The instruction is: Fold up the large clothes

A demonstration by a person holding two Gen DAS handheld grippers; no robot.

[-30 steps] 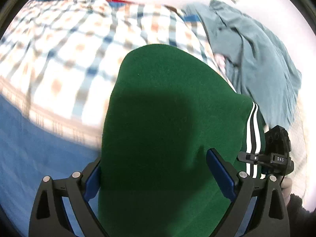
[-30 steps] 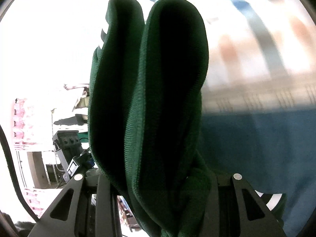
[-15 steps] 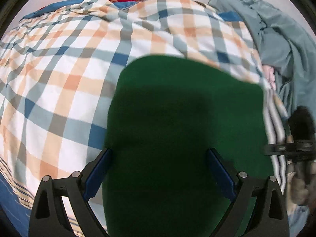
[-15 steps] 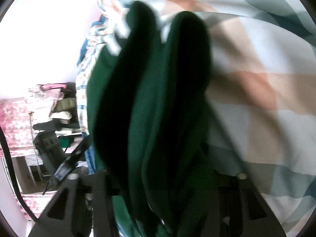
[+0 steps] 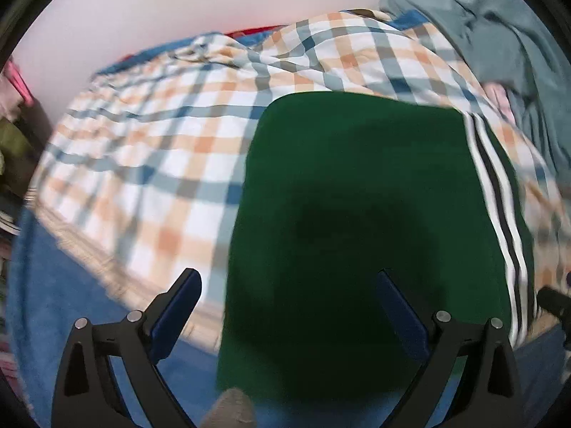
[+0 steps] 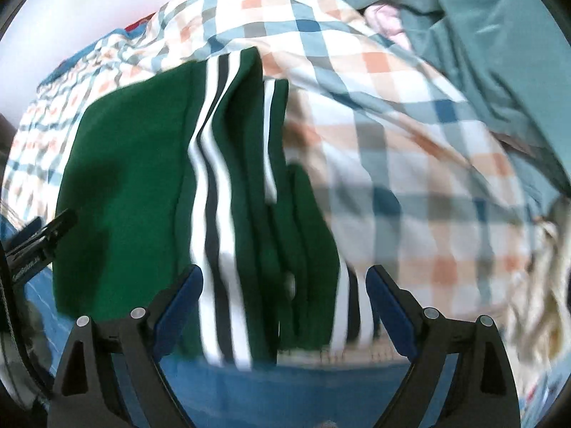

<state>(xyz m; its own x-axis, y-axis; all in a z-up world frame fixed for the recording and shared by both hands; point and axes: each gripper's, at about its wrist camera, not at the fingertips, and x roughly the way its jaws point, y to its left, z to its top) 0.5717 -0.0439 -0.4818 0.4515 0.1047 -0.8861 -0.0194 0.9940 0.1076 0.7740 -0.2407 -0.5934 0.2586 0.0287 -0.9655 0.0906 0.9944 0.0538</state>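
Nothing here can be read. At the left edge of the right wrist view, a black bracket (image 6: 34,246) on the other tool carries a small pale marking, too blurred to make out. No label or brand shows on the fabrics.

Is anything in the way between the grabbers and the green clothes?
Nothing visible. The green garment lies folded on the checked quilt, right in front of both open hand-held grippers: left, right. The grey-blue garment sits off to the side, not between them.
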